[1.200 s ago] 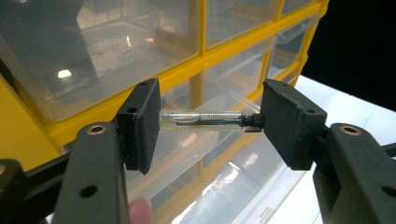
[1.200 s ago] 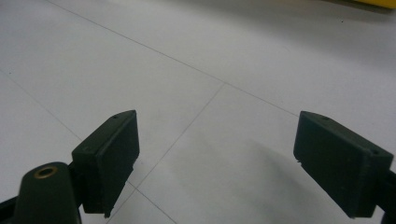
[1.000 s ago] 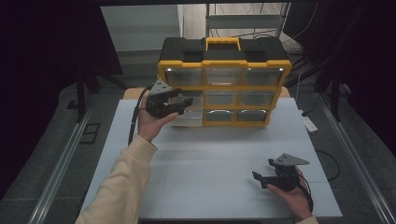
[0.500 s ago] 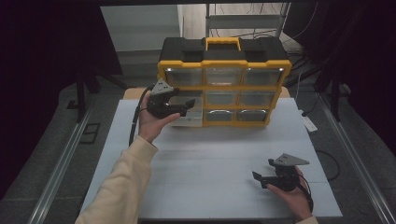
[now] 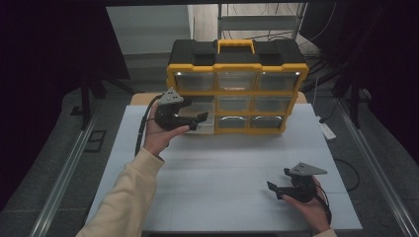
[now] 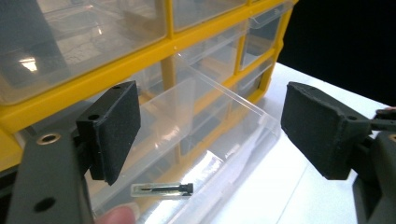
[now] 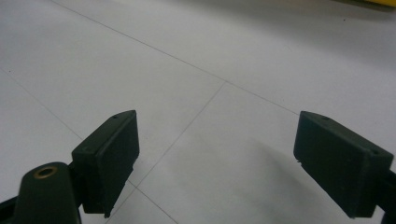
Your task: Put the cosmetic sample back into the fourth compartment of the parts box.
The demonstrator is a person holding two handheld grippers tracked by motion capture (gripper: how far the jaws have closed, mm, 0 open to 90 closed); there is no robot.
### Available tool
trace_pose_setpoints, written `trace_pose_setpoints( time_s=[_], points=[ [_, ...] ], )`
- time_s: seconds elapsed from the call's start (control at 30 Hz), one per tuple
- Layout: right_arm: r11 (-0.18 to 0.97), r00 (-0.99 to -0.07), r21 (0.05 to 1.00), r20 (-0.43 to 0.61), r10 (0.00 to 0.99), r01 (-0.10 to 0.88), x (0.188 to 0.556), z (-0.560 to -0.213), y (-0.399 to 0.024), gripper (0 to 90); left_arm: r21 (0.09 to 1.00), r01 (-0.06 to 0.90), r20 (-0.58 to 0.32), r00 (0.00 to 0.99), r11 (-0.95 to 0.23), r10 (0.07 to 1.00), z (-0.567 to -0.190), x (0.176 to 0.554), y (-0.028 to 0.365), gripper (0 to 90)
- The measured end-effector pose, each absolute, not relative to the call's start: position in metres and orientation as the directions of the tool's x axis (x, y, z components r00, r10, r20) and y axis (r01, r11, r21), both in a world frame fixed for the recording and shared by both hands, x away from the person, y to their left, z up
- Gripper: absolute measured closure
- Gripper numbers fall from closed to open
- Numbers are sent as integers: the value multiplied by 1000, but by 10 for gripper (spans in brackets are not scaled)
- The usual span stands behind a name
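Note:
A yellow and black organiser (image 5: 237, 89) with clear drawers stands at the back of the white table (image 5: 222, 168). Its lower left drawer (image 5: 206, 125) is pulled out; in the left gripper view this drawer (image 6: 219, 116) holds a small black and clear part (image 6: 161, 190). My left gripper (image 5: 197, 119) hovers open right at that drawer, and its own view shows the left gripper (image 6: 210, 130) with nothing between the pads. My right gripper (image 5: 275, 189) rests open low over the table's front right, the right gripper (image 7: 215, 158) facing bare tabletop.
The other drawers (image 5: 267, 81) are pushed in and look clear. A fingertip (image 6: 116, 215) shows at the bottom of the left gripper view. A white power strip (image 5: 327, 131) lies at the table's right edge. Metal rails (image 5: 64, 173) run along both sides.
My left gripper has drifted slightly down and toward the person in front of the lower left drawer. The right gripper has stayed put.

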State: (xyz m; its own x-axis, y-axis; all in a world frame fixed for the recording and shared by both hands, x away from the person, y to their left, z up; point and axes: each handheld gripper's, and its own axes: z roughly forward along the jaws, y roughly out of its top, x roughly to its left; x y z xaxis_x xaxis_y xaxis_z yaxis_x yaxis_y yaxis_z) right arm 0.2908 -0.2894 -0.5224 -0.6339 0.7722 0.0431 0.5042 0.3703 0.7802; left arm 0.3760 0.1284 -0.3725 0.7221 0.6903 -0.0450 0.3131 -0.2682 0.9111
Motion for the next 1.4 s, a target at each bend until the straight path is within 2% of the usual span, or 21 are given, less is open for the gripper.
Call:
trace_pose_setpoints(
  time_s=[0.7,1.2,1.4],
  points=[
    [359,-626,783,49,778,507,289,-522,-292,148,912,281,-31,773,-298,633,-373,353,129,202],
    [365,-625,781,42,779,507,286,-522,-292,147,899,283,-22,791,-333,612,-391,328,131,200],
    [360,-628,785,47,777,504,284,-520,-293,148,887,291,-19,800,-359,600,-410,312,134,198]
  ],
)
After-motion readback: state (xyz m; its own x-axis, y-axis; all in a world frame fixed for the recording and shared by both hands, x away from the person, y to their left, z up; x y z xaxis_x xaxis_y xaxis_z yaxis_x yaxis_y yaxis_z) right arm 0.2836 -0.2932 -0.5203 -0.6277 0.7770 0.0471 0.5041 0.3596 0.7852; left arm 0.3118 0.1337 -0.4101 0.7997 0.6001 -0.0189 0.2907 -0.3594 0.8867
